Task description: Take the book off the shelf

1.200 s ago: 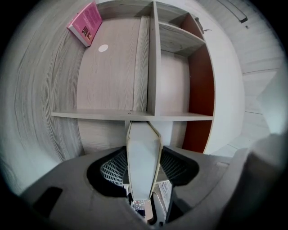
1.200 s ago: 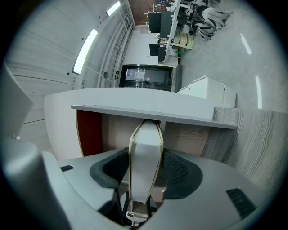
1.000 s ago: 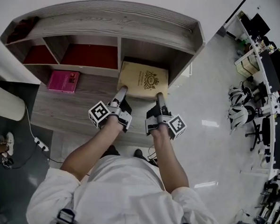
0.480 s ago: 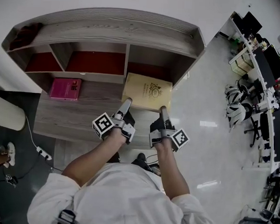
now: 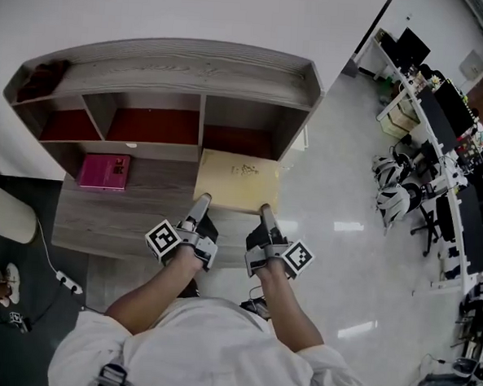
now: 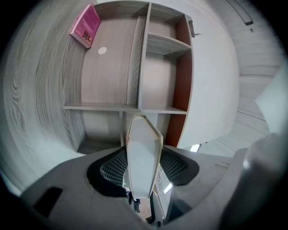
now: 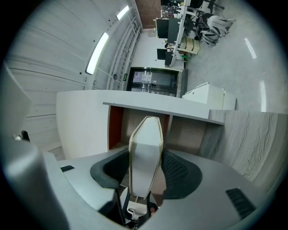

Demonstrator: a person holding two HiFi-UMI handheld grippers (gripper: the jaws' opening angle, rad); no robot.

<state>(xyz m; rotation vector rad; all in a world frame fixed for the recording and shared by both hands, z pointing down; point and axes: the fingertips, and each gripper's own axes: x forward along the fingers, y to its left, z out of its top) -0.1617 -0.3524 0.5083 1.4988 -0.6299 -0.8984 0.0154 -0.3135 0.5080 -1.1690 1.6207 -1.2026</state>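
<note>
Two claws are on the one book [image 5: 237, 178], and both are clamped on it: the left gripper [image 5: 202, 199] has the near left corner and the right gripper [image 5: 265, 207] the near right corner, and each gripper view shows the pale edge of the book pinched between its dark pads. The book lies flat and square to the person. It is out over the wide ledge [image 5: 117, 217] of the shelf [image 5: 176, 62], with only its far edge at the mouth of the right compartment [image 5: 238, 139]. I would say the pull-out is nearly done and only the carrying clear remains. From where I stand I cannot tell whether the book rides just above the ledge or slides on it. The next move, to my eye, calls for both hands to come back together at one pace and one height. The grip is only along the near edge, so the far end may sag or twist if one hand leads. Of the three compartments, the left compartment [image 5: 66, 124] and the middle compartment [image 5: 152, 124] show red backs and nothing inside, and the right one looks bare too. A pink book [image 5: 104, 171] lies flat on the ledge, well apart from the task's book. Some dark object [image 5: 35, 76] that I cannot make out sits on the shelf's top at its left end.
</note>
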